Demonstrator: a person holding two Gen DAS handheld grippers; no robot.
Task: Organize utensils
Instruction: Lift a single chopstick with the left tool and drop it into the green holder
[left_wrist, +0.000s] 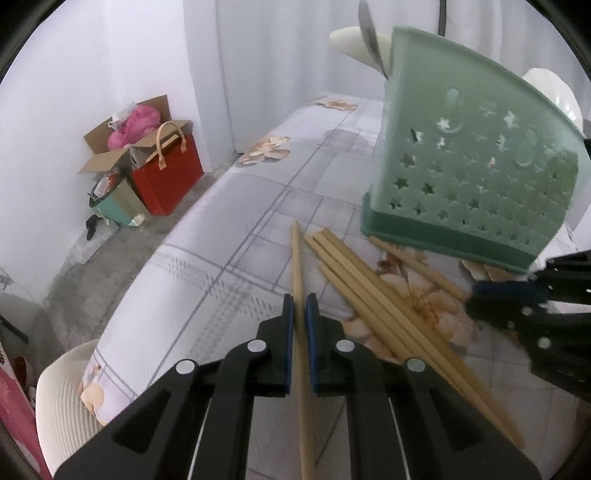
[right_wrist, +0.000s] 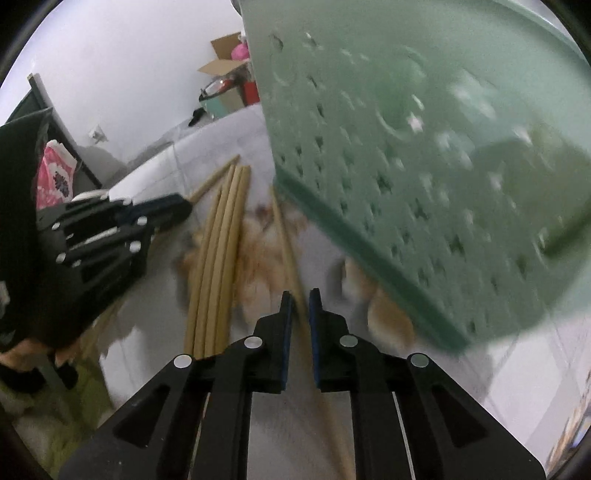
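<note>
My left gripper (left_wrist: 299, 300) is shut on a single wooden chopstick (left_wrist: 297, 258) that points away over the table. Right of it, several loose chopsticks (left_wrist: 369, 295) lie in a pile on the floral tablecloth (left_wrist: 240, 240). Behind the pile stands a green utensil holder (left_wrist: 472, 166) with star holes and a metal spoon (left_wrist: 369, 29) in it. My right gripper (right_wrist: 300, 295) hovers close under the holder (right_wrist: 424, 147). Another chopstick (right_wrist: 288, 243) runs between its jaws, which stand slightly apart and do not press on it. The left gripper (right_wrist: 166, 210) appears at the left beside the pile (right_wrist: 221, 240).
The table's left edge drops to a grey floor with a red bag (left_wrist: 170, 177) and an open cardboard box (left_wrist: 110, 147) against the wall. A white ribbed hat (left_wrist: 62, 398) sits at the near left corner. A white bowl (left_wrist: 554, 92) stands behind the holder.
</note>
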